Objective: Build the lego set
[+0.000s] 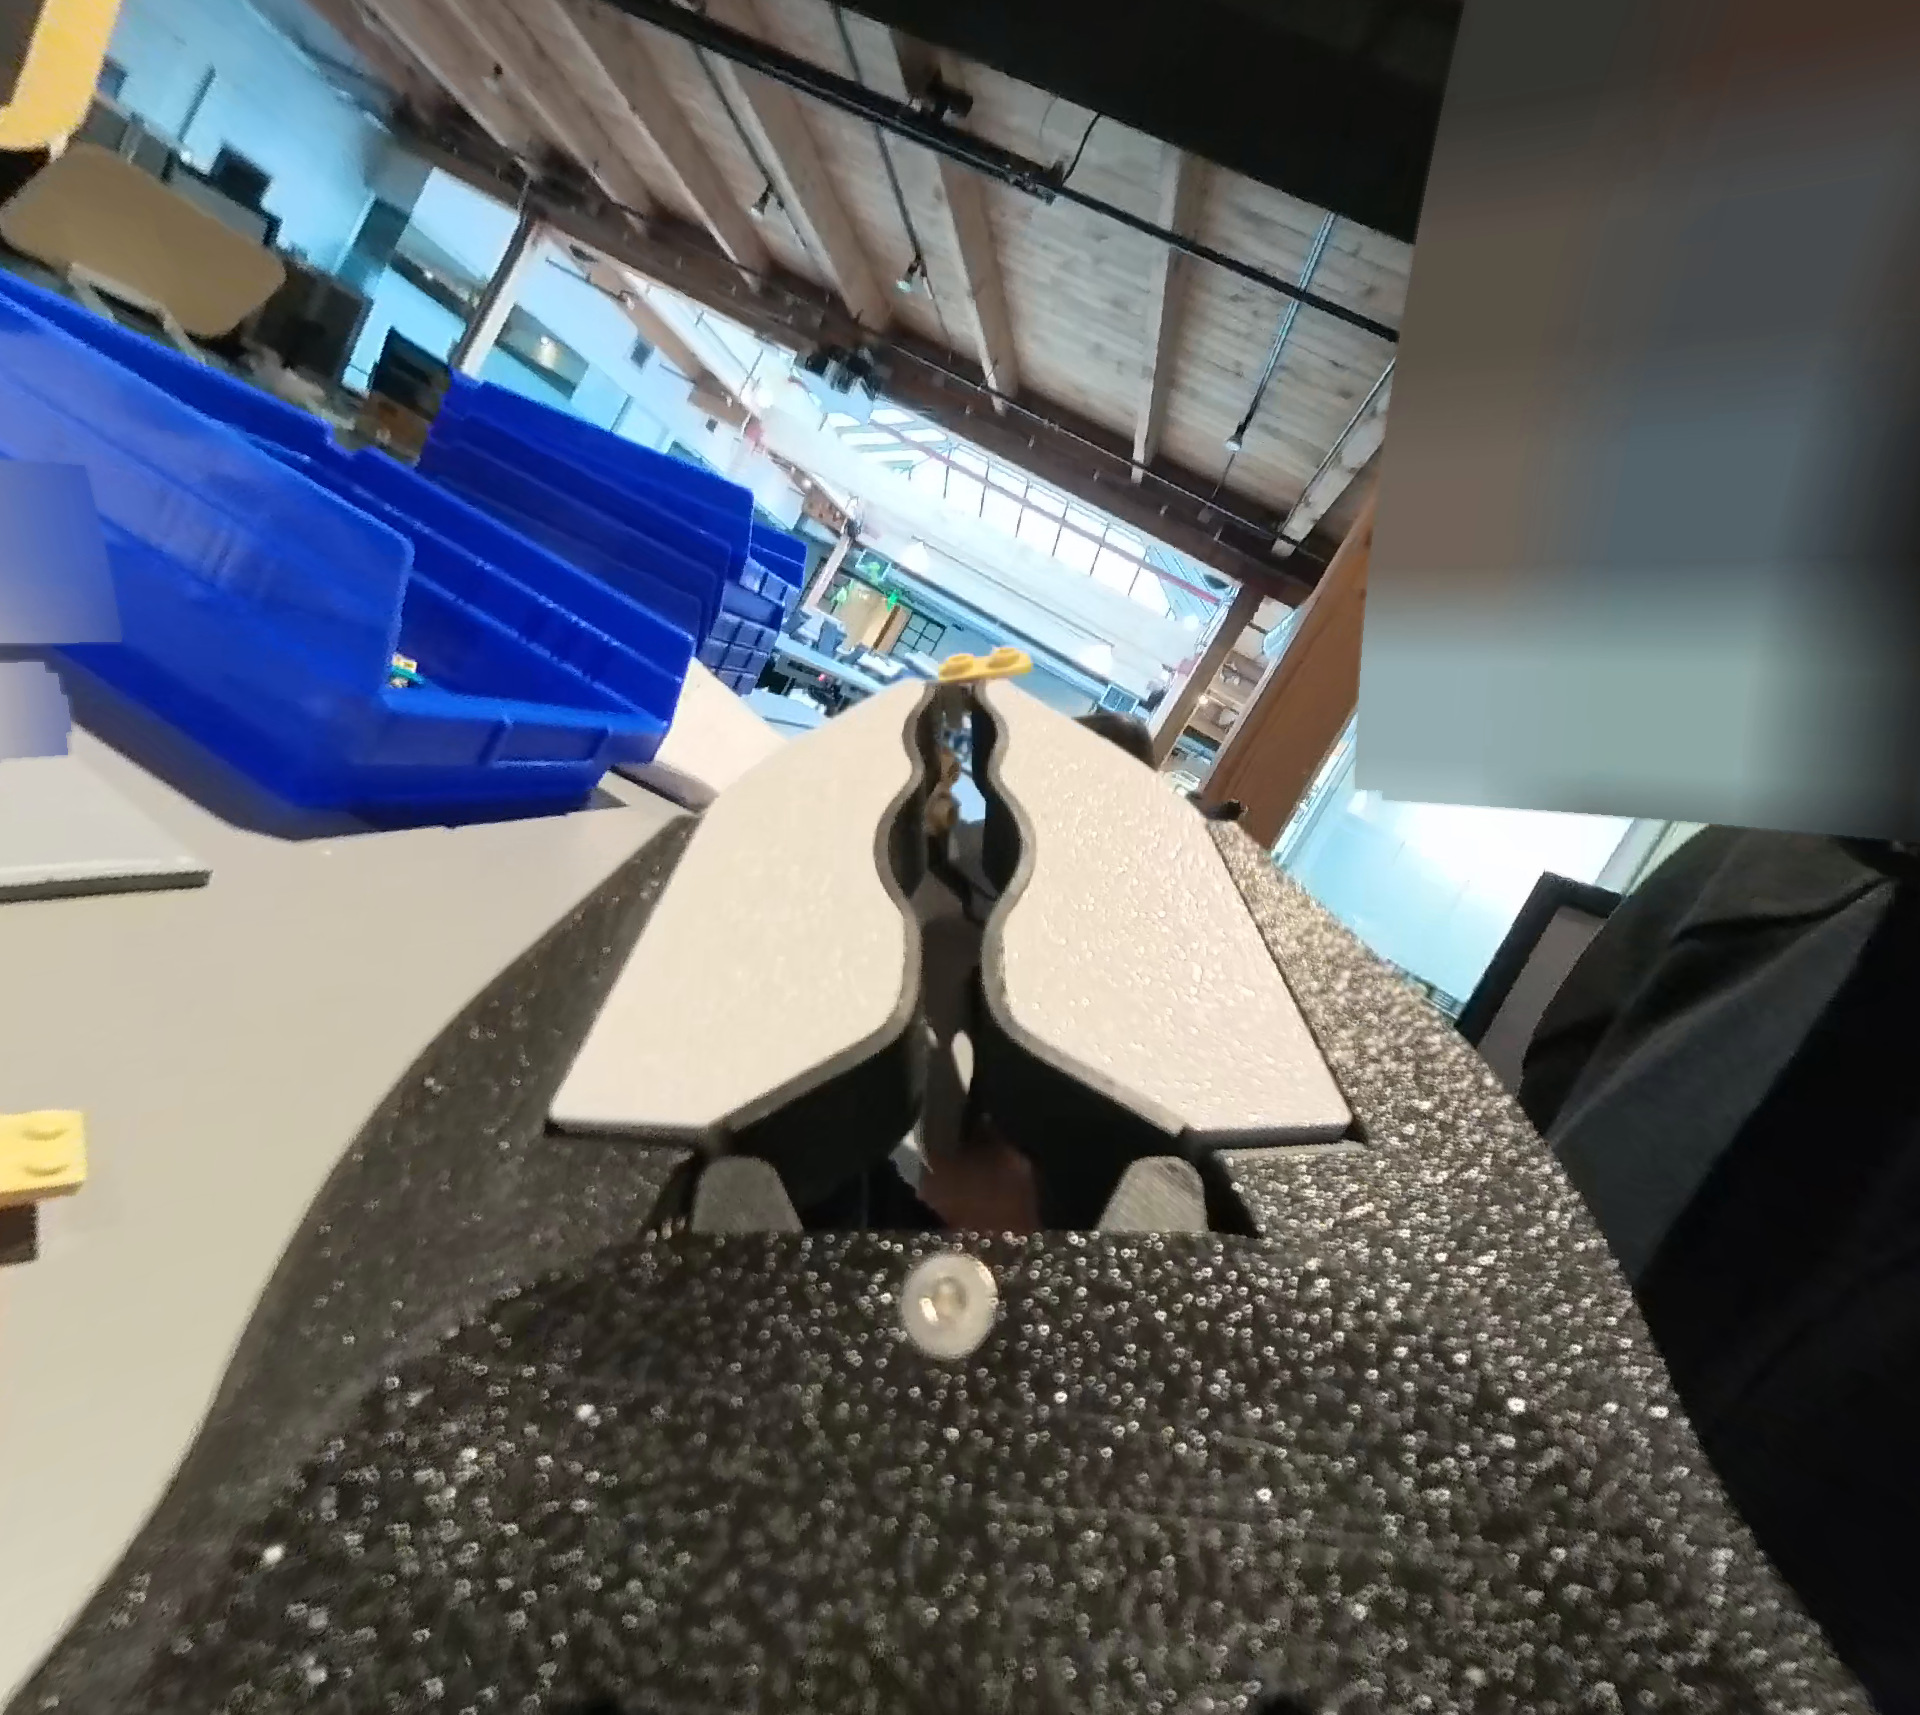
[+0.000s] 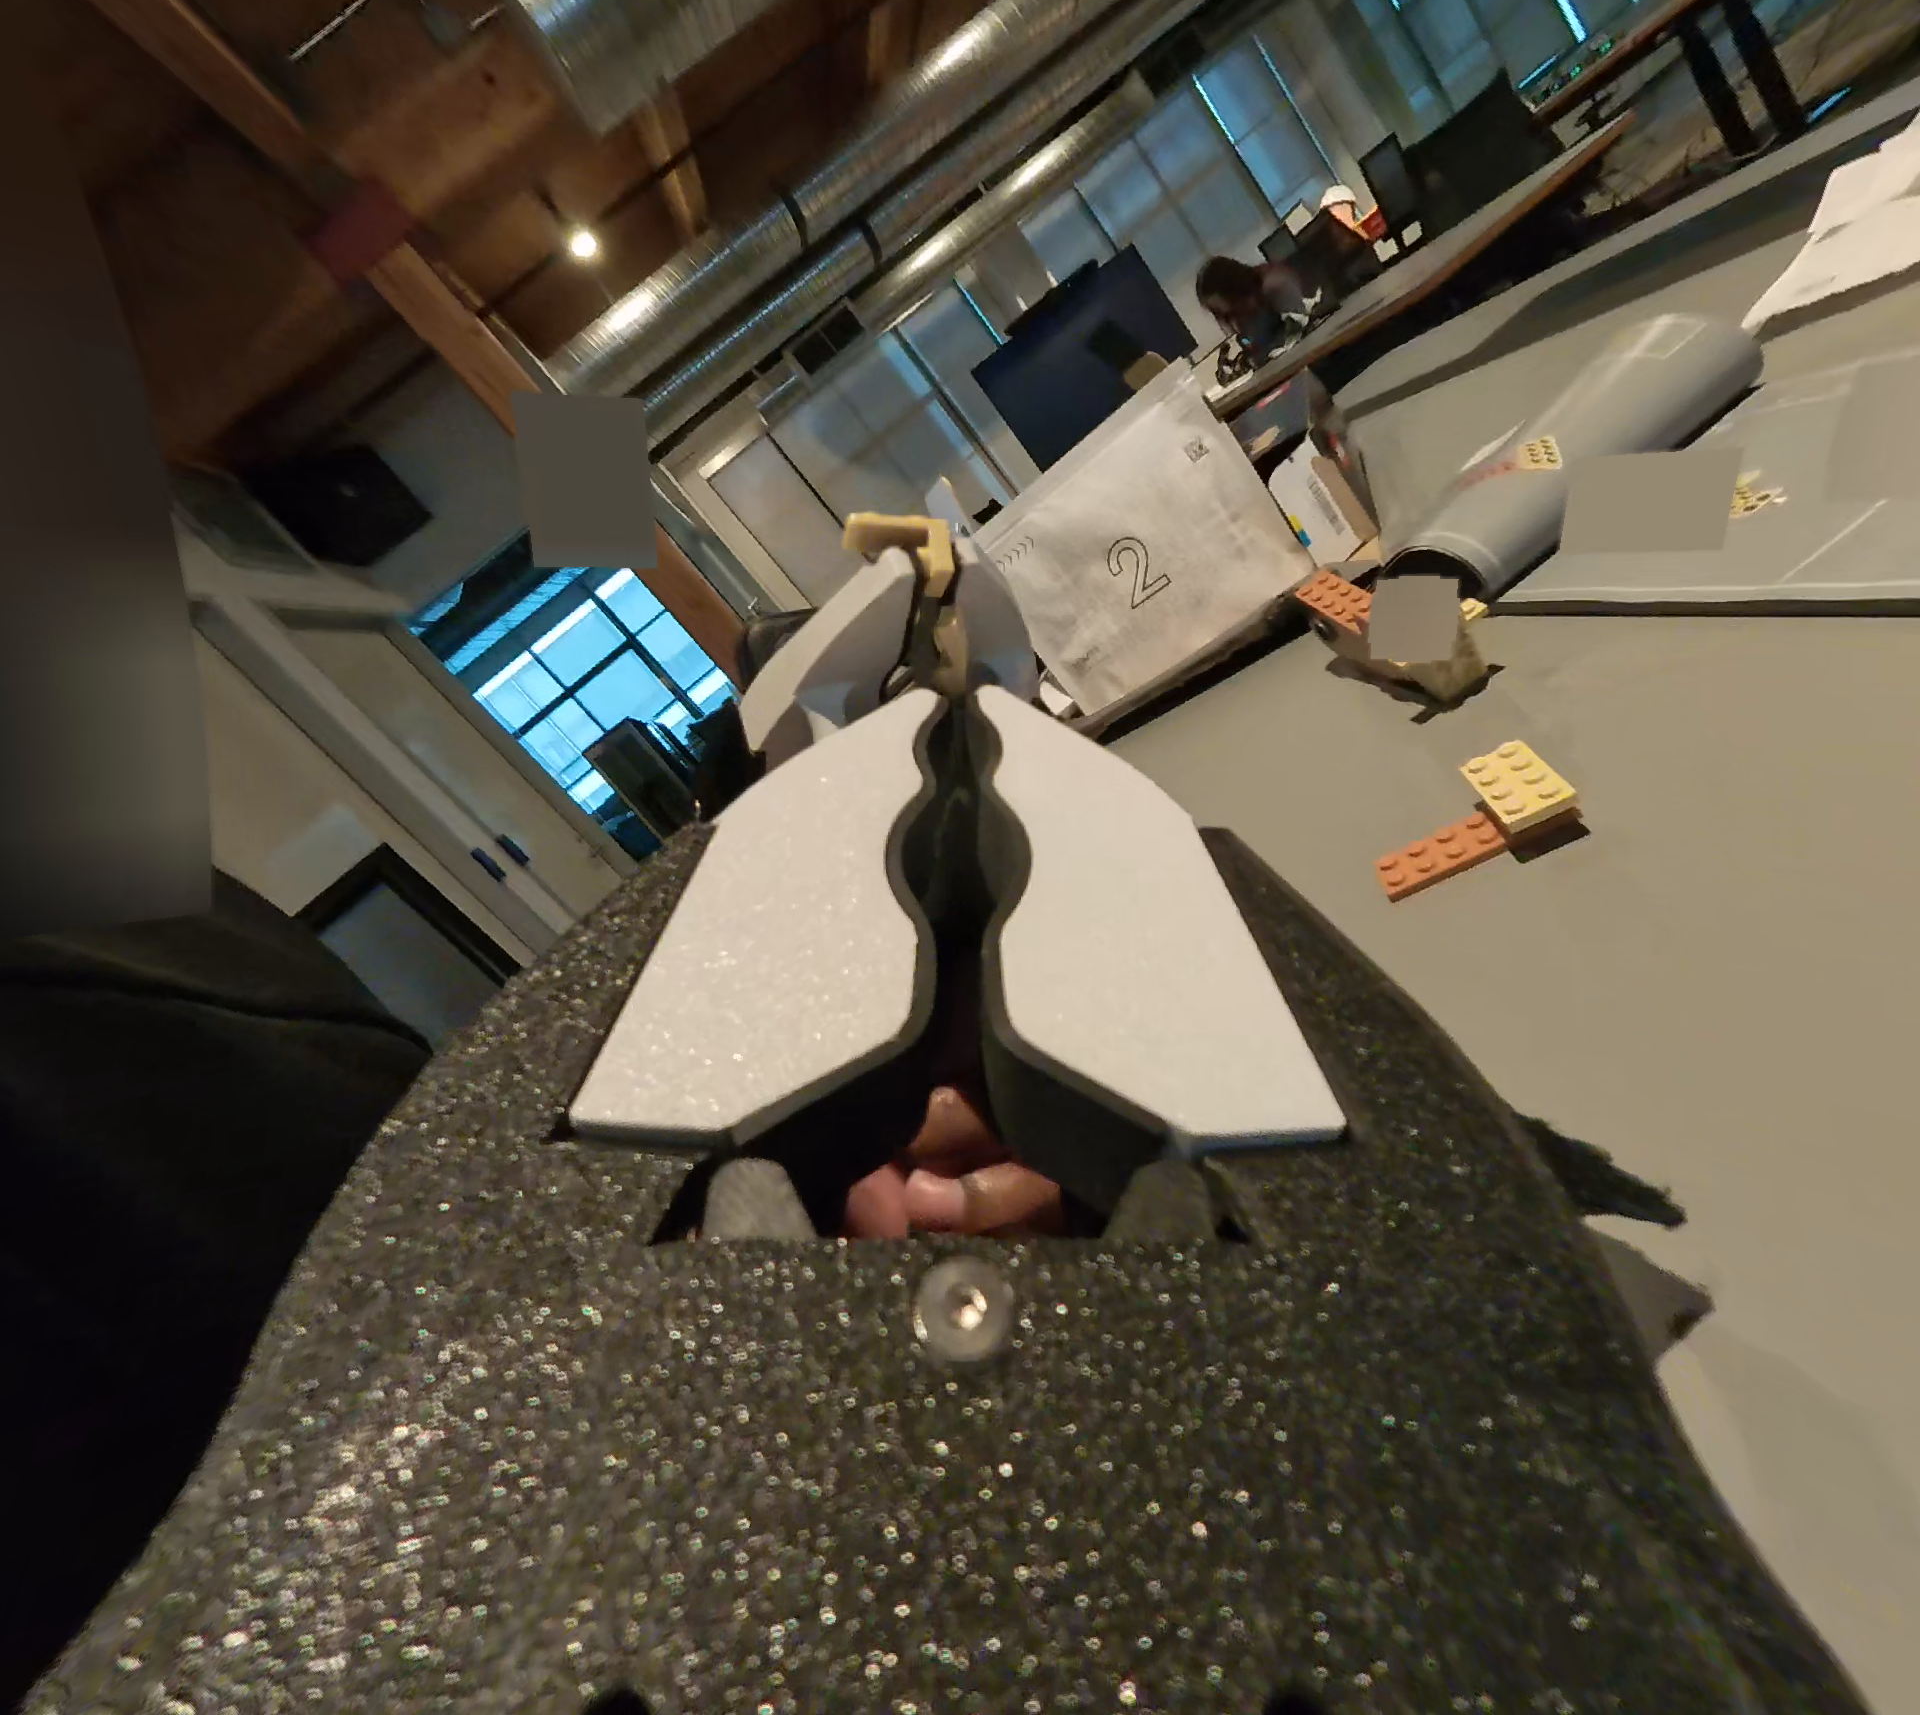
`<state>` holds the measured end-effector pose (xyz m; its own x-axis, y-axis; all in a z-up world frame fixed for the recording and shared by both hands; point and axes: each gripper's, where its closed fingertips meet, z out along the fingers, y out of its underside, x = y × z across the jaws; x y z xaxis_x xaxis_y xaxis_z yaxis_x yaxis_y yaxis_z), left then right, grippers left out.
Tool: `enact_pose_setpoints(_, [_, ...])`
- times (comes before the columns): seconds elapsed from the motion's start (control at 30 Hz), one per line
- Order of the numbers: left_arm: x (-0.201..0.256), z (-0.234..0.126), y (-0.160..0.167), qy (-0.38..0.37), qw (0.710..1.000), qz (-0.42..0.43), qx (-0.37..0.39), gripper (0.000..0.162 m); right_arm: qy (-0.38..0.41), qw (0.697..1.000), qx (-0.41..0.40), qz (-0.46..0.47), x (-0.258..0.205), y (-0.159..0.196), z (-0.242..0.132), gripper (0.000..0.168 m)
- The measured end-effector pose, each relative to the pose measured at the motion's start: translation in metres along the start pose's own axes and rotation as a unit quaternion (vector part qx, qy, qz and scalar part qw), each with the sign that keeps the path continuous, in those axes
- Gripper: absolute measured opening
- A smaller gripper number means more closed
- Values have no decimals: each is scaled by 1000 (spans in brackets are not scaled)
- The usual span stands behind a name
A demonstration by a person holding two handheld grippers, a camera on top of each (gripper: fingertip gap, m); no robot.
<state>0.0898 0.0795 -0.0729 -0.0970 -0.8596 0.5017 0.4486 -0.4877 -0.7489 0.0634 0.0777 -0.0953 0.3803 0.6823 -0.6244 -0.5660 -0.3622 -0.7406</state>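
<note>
While both grippers are lifted off the table and tilted toward the ceiling, each carries a small part at its tip. The left gripper point(image 1: 954, 697) has its jaws pressed together on a small yellow plate point(image 1: 983, 664), whose long axis lies crosswise over the fingertips, studs up. The right gripper point(image 2: 943, 699) is likewise clamped, on a tan bracket piece point(image 2: 902, 545) that stands up past the tips; just behind it sit the grey fingers of the other gripper, so the two held parts look nearly touching, and I judge that joining them is the step in hand.

Only the right wrist view shows the loose stock: a tan plate on an orange plate point(image 2: 1481, 818) lies to the right on the grey table point(image 2: 1714, 1094), well apart from the jaws, and farther toward the far edge an orange brick point(image 2: 1333, 600) and a white numbered bag point(image 2: 1138, 548). Only the left wrist view shows blue bins point(image 1: 343, 595) along the table's left side, and a tan plate point(image 1: 42, 1156) at the picture's left border.
</note>
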Motion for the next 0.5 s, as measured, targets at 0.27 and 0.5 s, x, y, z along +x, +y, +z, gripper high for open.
enact_pose_setpoints(0.27, [-9,-8,-8,-19,1000,-16,0,4,31,999,-23,15,14,0,-4,1])
enact_pose_setpoints(0.5, [-25,-19,10,-78,991,-14,-110,4,97,972,-212,36,36,45,-14,1])
